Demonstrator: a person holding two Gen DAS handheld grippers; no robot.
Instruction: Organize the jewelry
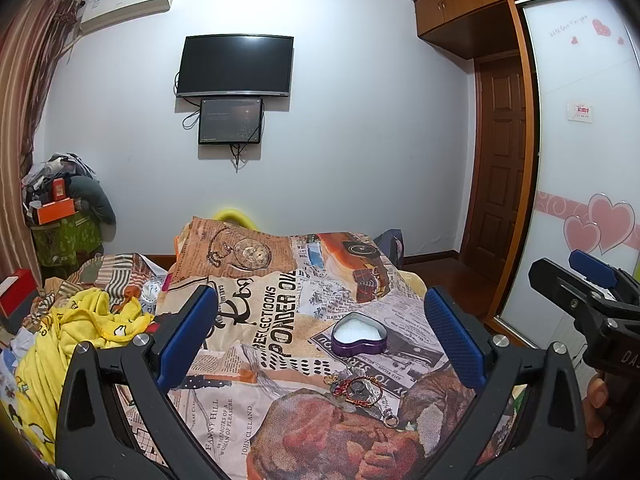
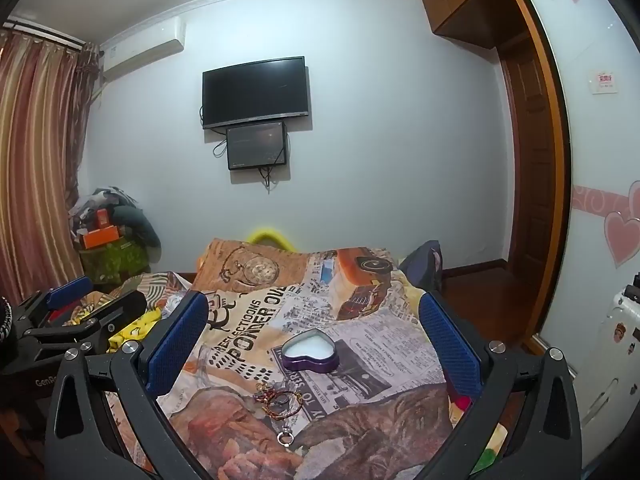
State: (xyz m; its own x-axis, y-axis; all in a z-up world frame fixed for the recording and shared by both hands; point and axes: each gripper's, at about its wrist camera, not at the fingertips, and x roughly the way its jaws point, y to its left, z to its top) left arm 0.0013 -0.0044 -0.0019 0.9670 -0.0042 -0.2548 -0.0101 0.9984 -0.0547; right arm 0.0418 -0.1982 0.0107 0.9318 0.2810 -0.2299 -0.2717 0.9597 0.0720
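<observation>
A purple heart-shaped tin (image 1: 359,336) (image 2: 310,354) with a white lining lies open on the patterned bedspread (image 1: 260,320) (image 2: 248,312). Just in front of it sits a small tangle of jewelry (image 1: 360,390) (image 2: 278,398): red and gold cord bracelets, a dark round piece and a chain. A silver ring (image 1: 390,422) (image 2: 286,438) lies nearest to me. My left gripper (image 1: 320,294) (image 2: 96,298) hangs open above the bed with nothing between its blue pads. My right gripper (image 2: 313,300) (image 1: 576,274) is open and empty too, beside the left one.
Yellow clothing (image 1: 80,328) is heaped on the bed's left side, by a red box (image 1: 16,290). A cluttered pile (image 1: 60,208) stands in the far left corner. A TV (image 1: 236,66) hangs on the far wall. A wardrobe door (image 1: 580,160) and a white suitcase (image 2: 616,344) are on the right.
</observation>
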